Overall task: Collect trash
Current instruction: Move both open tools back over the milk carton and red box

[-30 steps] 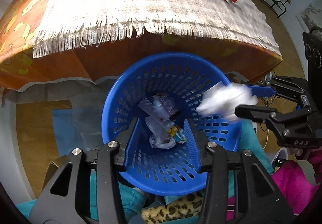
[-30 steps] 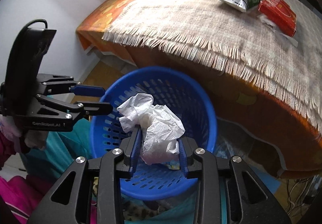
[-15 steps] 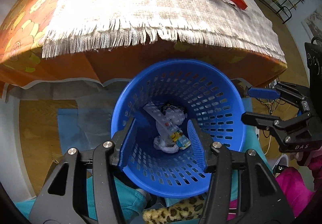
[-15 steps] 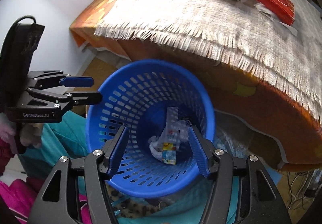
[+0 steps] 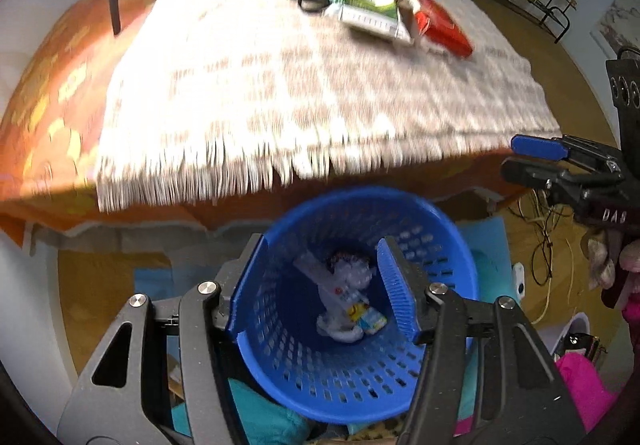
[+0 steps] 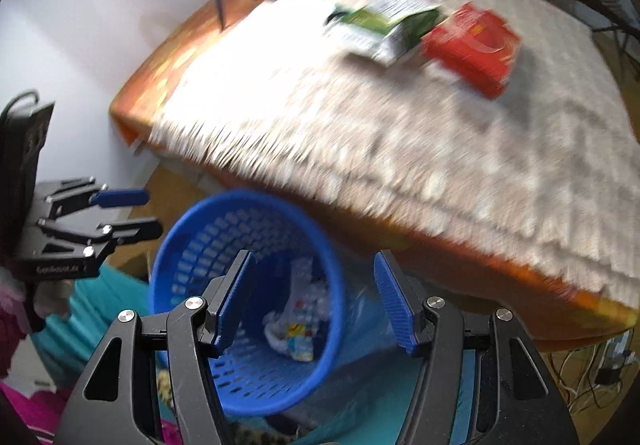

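**Entry: two hand-held tongs above the trash basket, both empty**

Risks: The round blue perforated plastic basket (image 5: pixel 360 325) stands on the floor just beside the table edge. The remaining litter lies well apart from it on the fringed beige woven cloth (image 5: pixel 280 85): a green-and-white crumpled packet (image 5: pixel 372 7), a flat red carton (image 5: pixel 440 25) touching it, and black-handled scissors (image 5: pixel 310 1). In my judgement a jaw could snag the fringe and drag the cloth, or pinch both touching packages, so one drops short of the basket.

Tongs: The left gripper (image 5: pixel 320 285) has just been opening; its jaws stand released, nothing between them. The right gripper (image 6: pixel 316 309) is likewise spread, empty and touching nothing.

Task's thing: white tissue and wrappers (image 5: pixel 348 305) rest on the basket bottom.
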A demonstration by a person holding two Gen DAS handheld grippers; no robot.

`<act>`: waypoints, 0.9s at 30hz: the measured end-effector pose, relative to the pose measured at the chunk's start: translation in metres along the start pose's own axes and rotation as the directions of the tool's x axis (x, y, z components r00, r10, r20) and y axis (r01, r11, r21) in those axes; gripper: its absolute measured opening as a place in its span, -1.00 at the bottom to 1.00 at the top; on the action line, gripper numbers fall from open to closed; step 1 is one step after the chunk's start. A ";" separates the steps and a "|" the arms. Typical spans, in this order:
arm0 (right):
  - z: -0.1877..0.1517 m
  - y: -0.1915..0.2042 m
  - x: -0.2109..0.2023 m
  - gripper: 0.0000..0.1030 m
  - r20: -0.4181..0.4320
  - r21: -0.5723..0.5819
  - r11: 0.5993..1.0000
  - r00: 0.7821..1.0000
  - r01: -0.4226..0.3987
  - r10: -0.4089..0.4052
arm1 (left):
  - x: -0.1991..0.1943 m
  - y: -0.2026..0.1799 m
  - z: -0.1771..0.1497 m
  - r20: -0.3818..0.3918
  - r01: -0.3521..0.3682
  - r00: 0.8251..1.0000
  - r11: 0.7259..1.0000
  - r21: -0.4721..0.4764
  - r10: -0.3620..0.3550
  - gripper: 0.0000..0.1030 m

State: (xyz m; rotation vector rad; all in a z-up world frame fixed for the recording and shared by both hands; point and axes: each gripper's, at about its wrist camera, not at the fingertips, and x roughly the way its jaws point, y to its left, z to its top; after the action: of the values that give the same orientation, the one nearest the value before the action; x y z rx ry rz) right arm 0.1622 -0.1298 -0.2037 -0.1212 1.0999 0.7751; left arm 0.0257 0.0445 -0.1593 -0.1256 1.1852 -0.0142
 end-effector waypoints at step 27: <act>0.129 -0.111 0.011 0.52 0.115 0.363 0.932 0.992 0.014 -0.059 | 0.036 0.000 0.150 0.032 0.106 0.994 0.992 -0.066 -0.104 0.15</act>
State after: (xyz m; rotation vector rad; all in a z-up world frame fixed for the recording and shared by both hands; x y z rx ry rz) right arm 0.3306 -0.1478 -0.1826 0.2163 1.1011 0.5277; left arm 0.1777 0.0549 -0.1371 -0.2470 1.1502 -0.0647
